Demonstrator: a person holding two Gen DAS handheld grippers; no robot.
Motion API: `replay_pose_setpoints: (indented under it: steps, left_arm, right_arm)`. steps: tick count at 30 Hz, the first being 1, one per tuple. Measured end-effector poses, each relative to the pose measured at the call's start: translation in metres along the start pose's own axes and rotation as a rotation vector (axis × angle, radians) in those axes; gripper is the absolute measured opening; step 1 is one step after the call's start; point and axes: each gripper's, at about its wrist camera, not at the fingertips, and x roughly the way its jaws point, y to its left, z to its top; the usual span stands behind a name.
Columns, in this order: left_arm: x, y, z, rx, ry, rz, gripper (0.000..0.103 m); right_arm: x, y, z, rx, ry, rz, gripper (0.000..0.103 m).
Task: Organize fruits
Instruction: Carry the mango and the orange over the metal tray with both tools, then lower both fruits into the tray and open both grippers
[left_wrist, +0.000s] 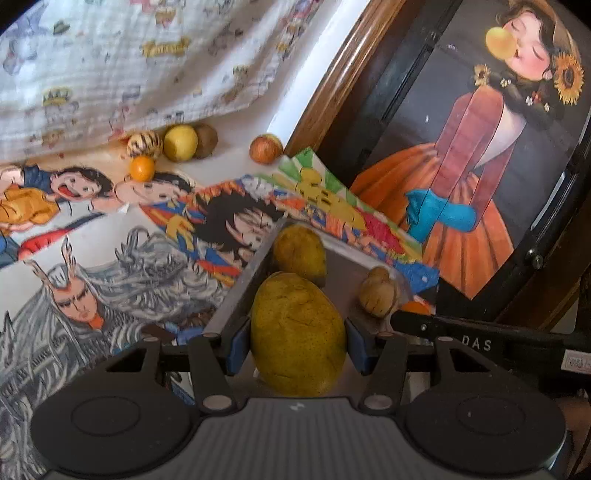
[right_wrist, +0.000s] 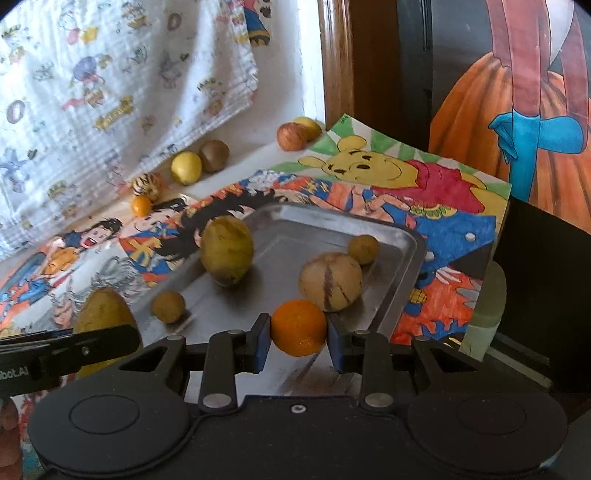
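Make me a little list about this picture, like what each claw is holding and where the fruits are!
left gripper: jaws shut on a yellow-green pear
right gripper: jaws shut on an orange
metal tray: holds another pear, a striped melon and two small brown fruits
fruits not on tray: a lemon, a kiwi, a small orange and others, by the cloth
under tray: cartoon drawings

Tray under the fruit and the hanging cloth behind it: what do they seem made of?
Tray: likely bare metal, dull silver with soft glare and a rolled rim. Cloth: apparently thin woven cotton, matte, with a fine grid texture, draped folds and printed cartoons.
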Motion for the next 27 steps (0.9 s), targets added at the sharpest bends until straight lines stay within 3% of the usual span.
replay_pose_setpoints:
  steps: [7,18,21,23,27]
  left_arm:
    - [0.016,0.008,-0.002,-0.006,0.036,0.024,0.058]
    - [0.023,0.012,0.002,0.001,0.034,0.004,0.059]
    - [0.023,0.012,0.003,-0.005,0.039,0.005,0.059]
    - [0.023,0.013,0.004,-0.019,0.047,0.004,0.060]
    - [0.019,0.014,0.007,-0.066,0.061,-0.016,0.073]
  right_arm:
    - [0.017,0.000,-0.002,-0.001,0.004,-0.016,0.034]
    - [0.027,-0.001,-0.006,0.012,0.008,-0.024,0.035]
    - [0.024,-0.002,-0.006,0.027,0.006,-0.021,0.040]
    - [0.021,-0.002,-0.007,0.036,0.004,-0.019,0.049]
    - [0.013,0.000,-0.013,0.049,-0.008,-0.020,0.055]
